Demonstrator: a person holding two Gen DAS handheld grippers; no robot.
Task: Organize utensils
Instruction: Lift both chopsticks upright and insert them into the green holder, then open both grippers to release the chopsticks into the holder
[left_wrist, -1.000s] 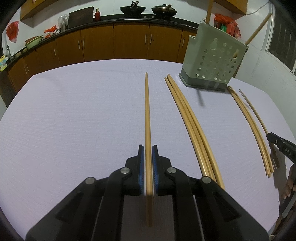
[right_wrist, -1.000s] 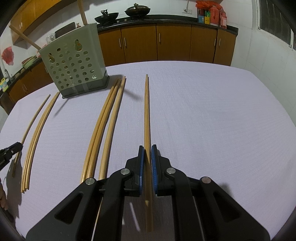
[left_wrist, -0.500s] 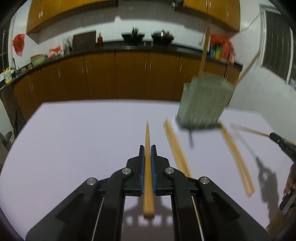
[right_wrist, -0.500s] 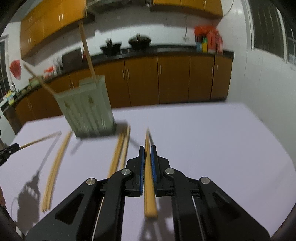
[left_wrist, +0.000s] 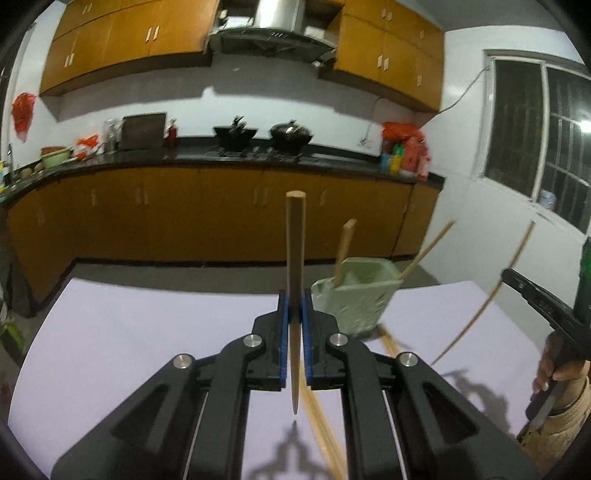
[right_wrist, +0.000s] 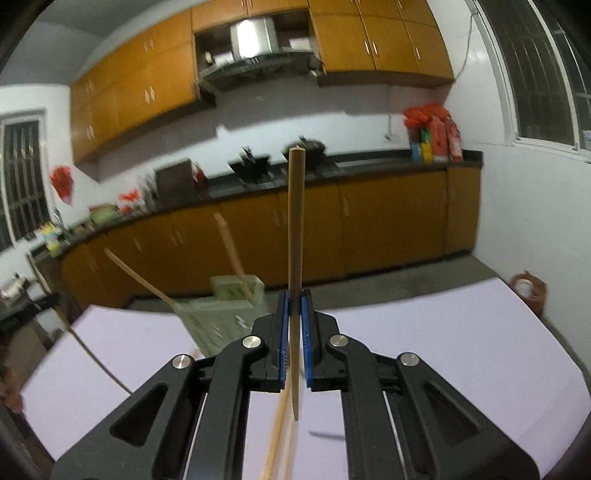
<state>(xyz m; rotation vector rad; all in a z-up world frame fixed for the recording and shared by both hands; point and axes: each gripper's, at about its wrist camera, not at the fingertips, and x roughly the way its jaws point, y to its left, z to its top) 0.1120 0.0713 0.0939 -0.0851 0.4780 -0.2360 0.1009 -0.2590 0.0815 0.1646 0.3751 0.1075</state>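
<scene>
My left gripper (left_wrist: 294, 299) is shut on a wooden chopstick (left_wrist: 295, 243) and holds it up in the air, thick end away from me. My right gripper (right_wrist: 294, 299) is shut on another wooden chopstick (right_wrist: 296, 221), also lifted and pointing forward. The pale green perforated utensil holder (left_wrist: 354, 299) stands on the table ahead, right of my left gripper, with two chopsticks (left_wrist: 344, 251) leaning in it. It also shows in the right wrist view (right_wrist: 229, 295), left of my right gripper. More chopsticks (left_wrist: 317, 417) lie on the table below.
The table has a lilac cloth (left_wrist: 129, 332). The right gripper and hand show at the right edge of the left wrist view (left_wrist: 554, 325). Kitchen cabinets and a counter (left_wrist: 221, 206) run behind the table. A wall with a window (left_wrist: 535, 129) is at the right.
Both grippers have lifted their chopsticks off the table and tilted upward, so the views now look across the kitchen. The utensil holder now appears lower and smaller in both views.
</scene>
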